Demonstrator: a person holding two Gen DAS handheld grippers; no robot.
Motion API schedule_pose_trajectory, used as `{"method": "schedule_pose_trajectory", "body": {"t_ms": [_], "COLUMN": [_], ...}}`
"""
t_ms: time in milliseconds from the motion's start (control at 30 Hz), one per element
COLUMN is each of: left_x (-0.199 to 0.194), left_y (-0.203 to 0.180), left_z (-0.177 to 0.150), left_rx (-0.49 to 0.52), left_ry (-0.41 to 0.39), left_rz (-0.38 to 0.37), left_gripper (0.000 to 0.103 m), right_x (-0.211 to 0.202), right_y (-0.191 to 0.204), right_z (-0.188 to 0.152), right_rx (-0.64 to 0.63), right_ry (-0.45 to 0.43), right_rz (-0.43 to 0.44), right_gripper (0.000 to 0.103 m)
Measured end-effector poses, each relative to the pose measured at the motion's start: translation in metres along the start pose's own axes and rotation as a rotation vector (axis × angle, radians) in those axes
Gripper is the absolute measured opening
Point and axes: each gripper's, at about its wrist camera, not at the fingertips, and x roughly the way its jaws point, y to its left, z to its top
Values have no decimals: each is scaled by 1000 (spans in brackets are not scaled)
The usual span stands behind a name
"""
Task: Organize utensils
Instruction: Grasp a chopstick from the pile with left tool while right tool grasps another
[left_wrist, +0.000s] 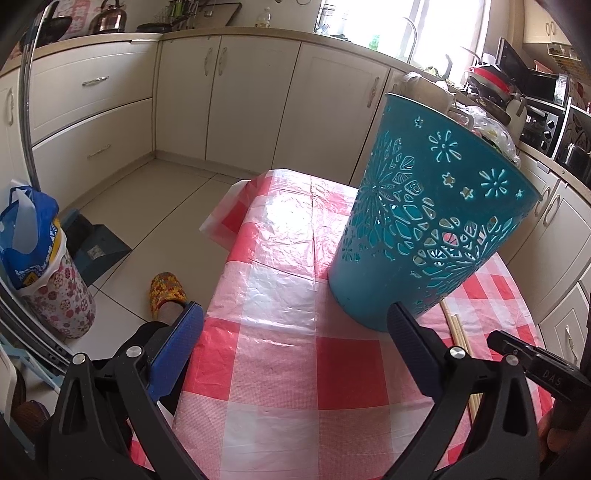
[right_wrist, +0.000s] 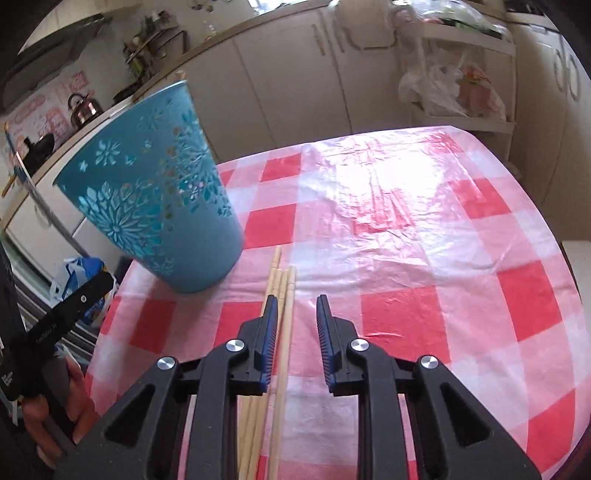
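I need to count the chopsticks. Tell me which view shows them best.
Right wrist view: the chopsticks lie lengthwise on the tablecloth, tips fanned beside the bin. Left wrist view catches only a short stretch behind the tool's finger.

A table under a red-and-white checked plastic cloth (right_wrist: 406, 229) carries two things — a teal cut-out bin (right_wrist: 155, 192) and wooden chopsticks (right_wrist: 282, 291).

left gripper (left_wrist: 295, 325) spread wide, right gripper (right_wrist: 296, 314) parted
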Motion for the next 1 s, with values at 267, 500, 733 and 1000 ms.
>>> {"method": "schedule_pose_trajectory", "body": {"t_ms": [267, 500, 733, 1000], "left_x": [-2, -18, 11, 26], "left_y": [-1, -53, -103, -129], "left_z": [-1, -21, -27, -35], "left_rx": [-1, 111, 147, 220], "left_ry": [-10, 32, 162, 227], "left_rz": [5, -92, -61, -57], "left_gripper": [95, 95, 78, 77], "right_x": [17, 4, -4, -4], "right_y": [-1, -30, -52, -53], "right_z": [-16, -24, -22, -20], "right_rx": [-61, 6, 103, 103], "right_ry": [61, 48, 40, 45], "right_rz": [-67, -76, -5, 19], "right_gripper": [18, 12, 12, 12]}}
